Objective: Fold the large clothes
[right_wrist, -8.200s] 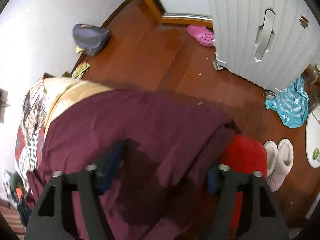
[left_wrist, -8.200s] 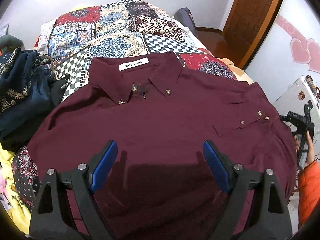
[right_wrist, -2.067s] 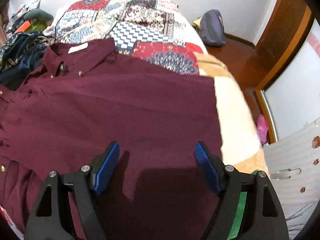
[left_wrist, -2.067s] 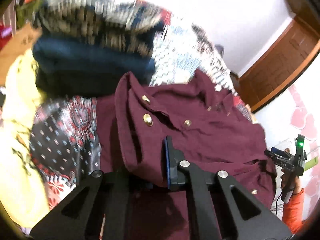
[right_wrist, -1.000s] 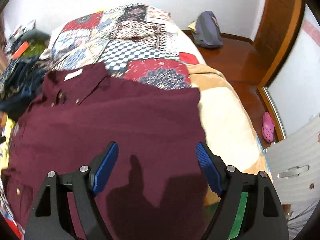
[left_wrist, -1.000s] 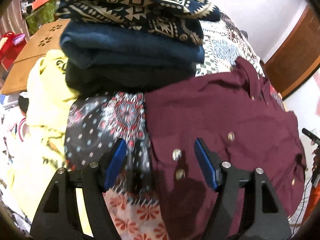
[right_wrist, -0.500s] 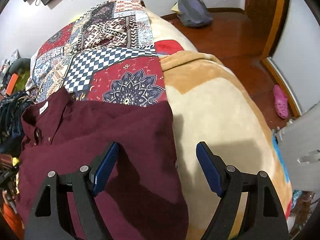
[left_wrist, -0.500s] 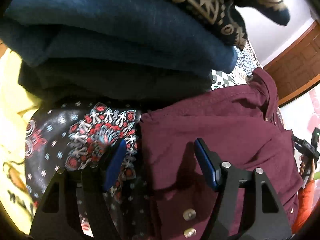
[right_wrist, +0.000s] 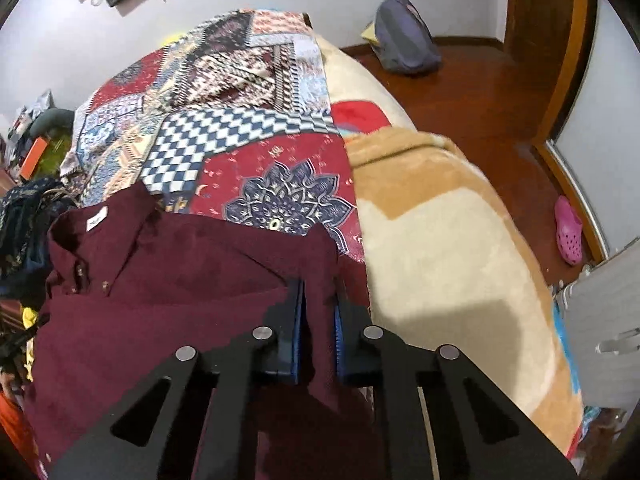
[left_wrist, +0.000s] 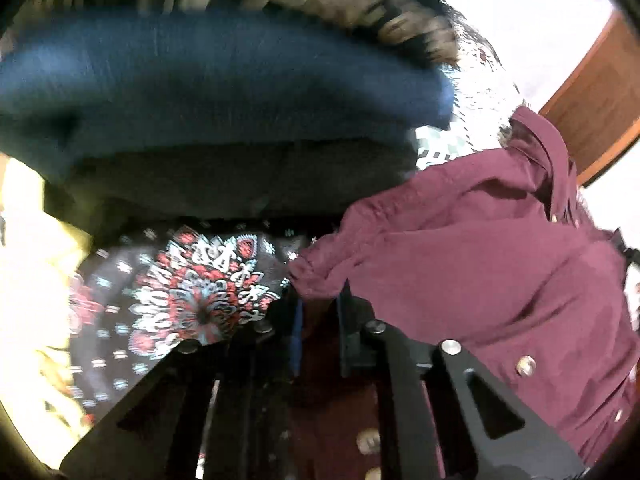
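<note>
Legible text: none. One white neck label (right_wrist: 97, 220), sewn inside the collar of the maroon shirt (right_wrist: 168, 280), right wrist view; its print too small to read. Left wrist view: blurred, no lettering.

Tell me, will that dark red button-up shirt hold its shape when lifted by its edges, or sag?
It will probably sag: the dark red button-up shirt already bunches into soft wrinkles where the left hand-held gripper pinches it. It looks thin and light, draping over the bed. With the right hand-held gripper clamped on its other edge, the middle should droop.
</note>
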